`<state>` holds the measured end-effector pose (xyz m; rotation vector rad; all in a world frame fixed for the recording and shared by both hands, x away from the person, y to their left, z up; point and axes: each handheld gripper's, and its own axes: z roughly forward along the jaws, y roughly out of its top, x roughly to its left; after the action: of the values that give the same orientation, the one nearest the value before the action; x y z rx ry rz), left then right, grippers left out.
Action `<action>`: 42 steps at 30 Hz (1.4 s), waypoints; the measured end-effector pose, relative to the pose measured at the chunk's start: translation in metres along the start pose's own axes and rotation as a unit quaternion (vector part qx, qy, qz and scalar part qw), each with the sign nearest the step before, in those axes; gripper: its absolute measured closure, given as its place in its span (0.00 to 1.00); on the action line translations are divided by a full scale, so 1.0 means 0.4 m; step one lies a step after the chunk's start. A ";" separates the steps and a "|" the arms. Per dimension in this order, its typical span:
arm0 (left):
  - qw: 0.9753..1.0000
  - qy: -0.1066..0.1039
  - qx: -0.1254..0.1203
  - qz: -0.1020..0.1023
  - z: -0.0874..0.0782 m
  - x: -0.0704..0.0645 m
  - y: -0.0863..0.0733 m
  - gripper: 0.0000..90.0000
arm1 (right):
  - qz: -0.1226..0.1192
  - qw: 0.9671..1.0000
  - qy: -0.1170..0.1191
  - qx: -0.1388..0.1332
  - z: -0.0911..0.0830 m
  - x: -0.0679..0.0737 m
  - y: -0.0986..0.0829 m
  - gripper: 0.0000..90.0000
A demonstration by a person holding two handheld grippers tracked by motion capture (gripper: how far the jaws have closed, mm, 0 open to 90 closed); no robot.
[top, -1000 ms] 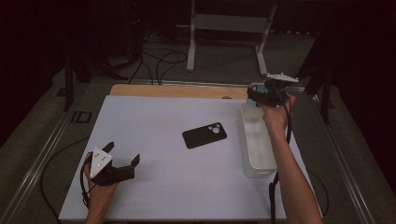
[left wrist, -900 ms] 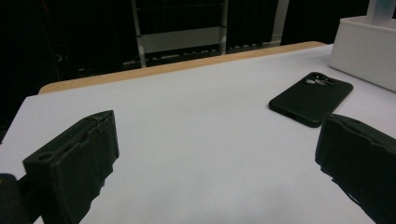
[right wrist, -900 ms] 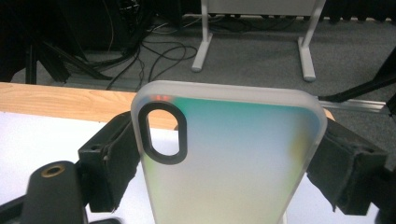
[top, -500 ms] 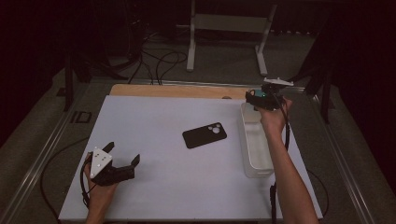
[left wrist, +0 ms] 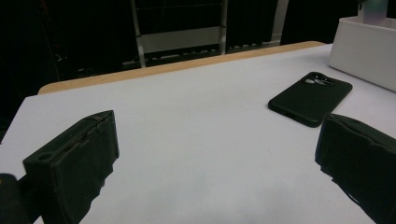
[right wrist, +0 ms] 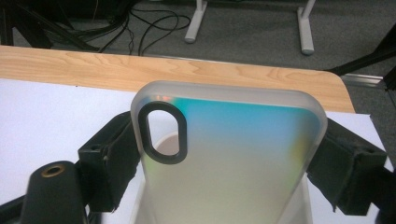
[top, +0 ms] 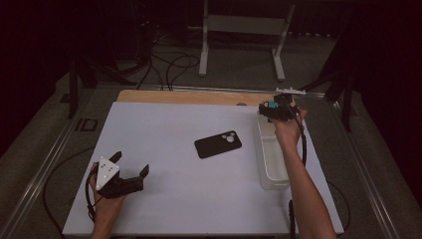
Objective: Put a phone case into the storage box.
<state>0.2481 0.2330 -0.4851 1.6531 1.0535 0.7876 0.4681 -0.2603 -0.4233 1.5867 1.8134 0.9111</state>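
The right hand-held gripper (top: 272,107) is up over the far end of the white bin (top: 271,172) at the right side of the table (top: 164,204), and its jaws are clamped on a translucent phone case (right wrist: 229,154), one jaw pressed to each long edge. From the right gripper view the case stands upright between them, frosted with a teal-to-blue sheen across its back and a dark oval ring around the camera cutout near its top left corner; the bin's rim shows just below it. The wooden strip (right wrist: 187,70) at the table's far edge runs behind. Over on the near left, the left hand-held gripper (top: 130,169) sits low by the table's surface with its jaws spread wide and nothing between them. Out ahead of it, near the middle of the table, lies a black phone case (left wrist: 310,98), flat, camera bump pointing toward the bin, well apart from both grippers. Cables and a metal stand sit on the floor beyond.
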 end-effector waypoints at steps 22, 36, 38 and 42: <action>1.000 -0.002 0.001 0.000 0.002 -0.004 -0.001 0.00 | 0.009 1.000 -0.016 0.024 0.038 -0.011 -0.021 0.19; 1.000 -0.001 0.001 -0.001 0.001 -0.004 -0.001 0.00 | 0.031 0.999 -0.009 0.018 0.038 -0.018 -0.020 0.12; 1.000 -0.001 0.001 0.000 0.001 -0.004 -0.001 0.00 | 0.036 0.999 -0.011 0.012 0.034 -0.020 -0.018 0.11; 1.000 0.000 0.001 -0.001 0.001 -0.003 0.000 0.00 | 0.037 0.999 -0.012 0.004 0.024 -0.025 -0.014 0.10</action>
<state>0.2477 0.2317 -0.4854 1.6532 1.0551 0.7857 0.4734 -0.2693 -0.4339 1.6720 1.7546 0.9145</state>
